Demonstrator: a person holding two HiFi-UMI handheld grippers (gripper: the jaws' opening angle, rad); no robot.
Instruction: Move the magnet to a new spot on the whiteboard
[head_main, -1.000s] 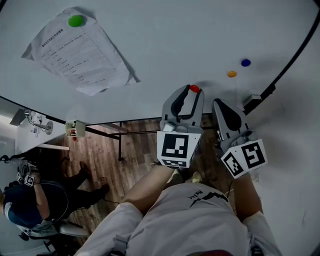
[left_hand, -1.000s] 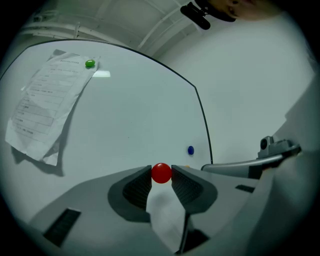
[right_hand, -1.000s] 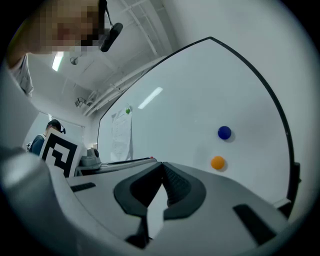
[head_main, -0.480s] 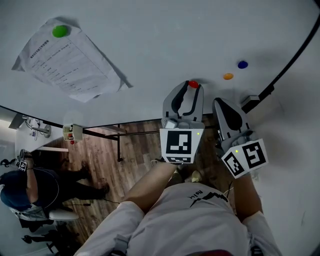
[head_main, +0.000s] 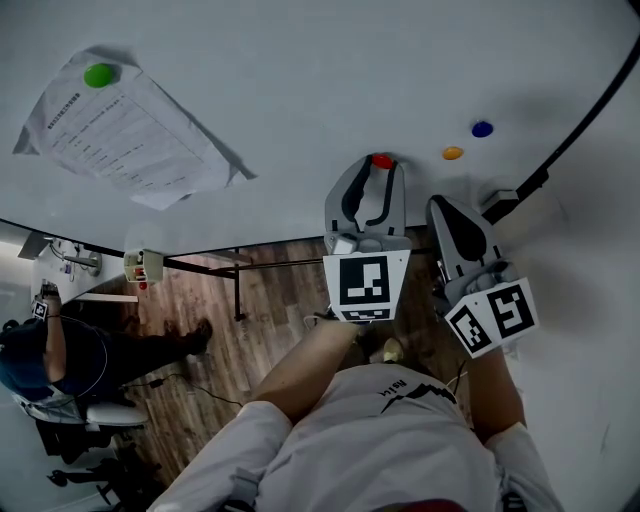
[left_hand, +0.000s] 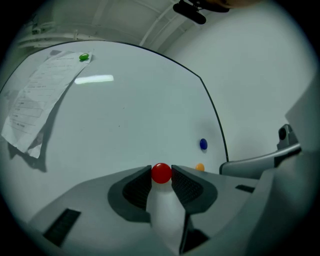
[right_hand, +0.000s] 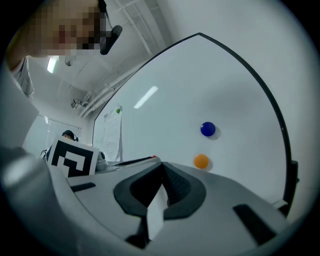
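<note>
Red magnet (left_hand: 161, 173) at the whiteboard (head_main: 300, 90), clamped by the left gripper (left_hand: 161, 176); right gripper (right_hand: 161, 167) closed, empty; wood floor (head_main: 250, 300) below.

The left gripper (left_hand: 161, 178) holds the red magnet (left_hand: 161, 172) between its fingers (left_hand: 141, 181), in front of the whiteboard (left_hand: 135, 115). At right sit a blue magnet (left_hand: 203, 144) and an orange magnet (left_hand: 199, 167); a green magnet (left_hand: 83, 57) pins a paper sheet (left_hand: 37, 100).

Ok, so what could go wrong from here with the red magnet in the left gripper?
The left gripper holds the small round red magnet only at its jaw tips, so it may slip out while moving along the white whiteboard. The round orange magnet sits close on the right; carried that way, the two could snap together.
</note>
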